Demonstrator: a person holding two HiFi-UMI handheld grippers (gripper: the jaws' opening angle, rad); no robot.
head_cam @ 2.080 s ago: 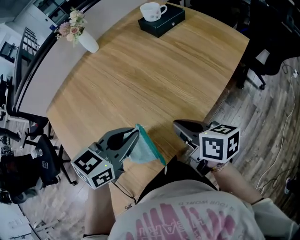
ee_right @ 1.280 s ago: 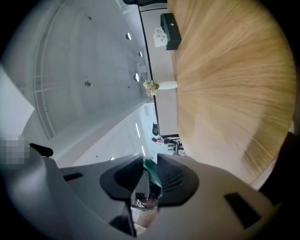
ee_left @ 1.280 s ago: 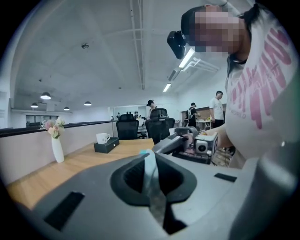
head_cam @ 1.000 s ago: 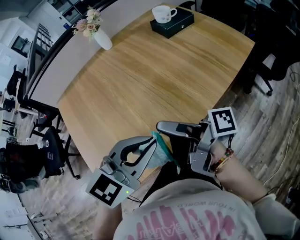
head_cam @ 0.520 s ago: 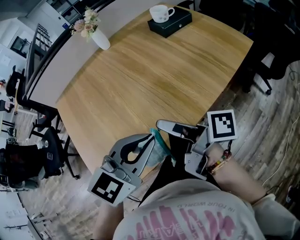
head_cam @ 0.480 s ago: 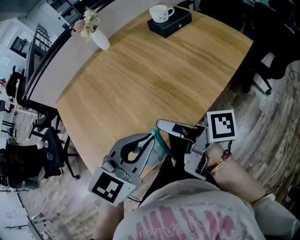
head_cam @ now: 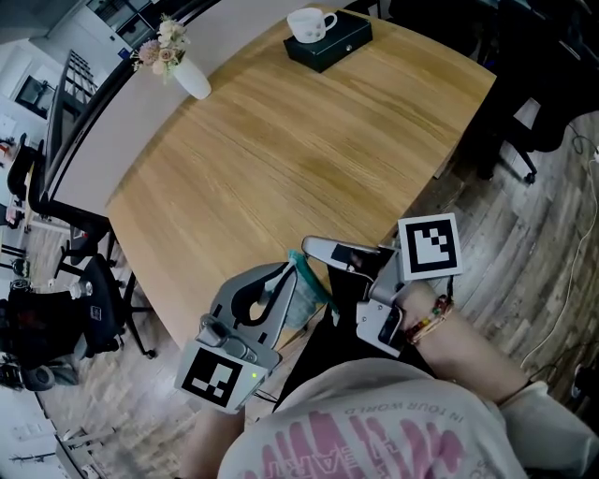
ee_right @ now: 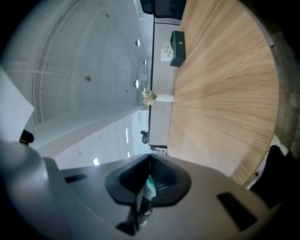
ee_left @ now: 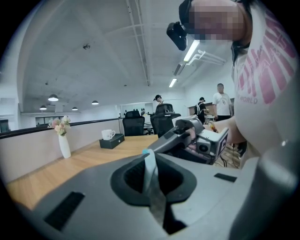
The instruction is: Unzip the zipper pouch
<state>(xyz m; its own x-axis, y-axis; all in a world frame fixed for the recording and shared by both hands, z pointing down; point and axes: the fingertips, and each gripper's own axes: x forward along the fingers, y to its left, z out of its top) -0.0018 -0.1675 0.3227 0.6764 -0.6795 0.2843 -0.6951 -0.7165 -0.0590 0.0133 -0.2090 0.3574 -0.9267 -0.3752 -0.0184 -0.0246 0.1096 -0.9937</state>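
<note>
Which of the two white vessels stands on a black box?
The handled cup, on the black box at the table's far end; the vase with flowers has no box under it.

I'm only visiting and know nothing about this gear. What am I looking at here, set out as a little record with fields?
Setting: light wooden table, seen from above
Being handled: small teal zipper pouch, held up at the table's near edge
Left gripper: fingers shut on the pouch
Right gripper: fingers shut on a teal bit of the pouch; whether that is the zipper pull is unclear
Far side: white vase of flowers; white cup on a black box
</note>
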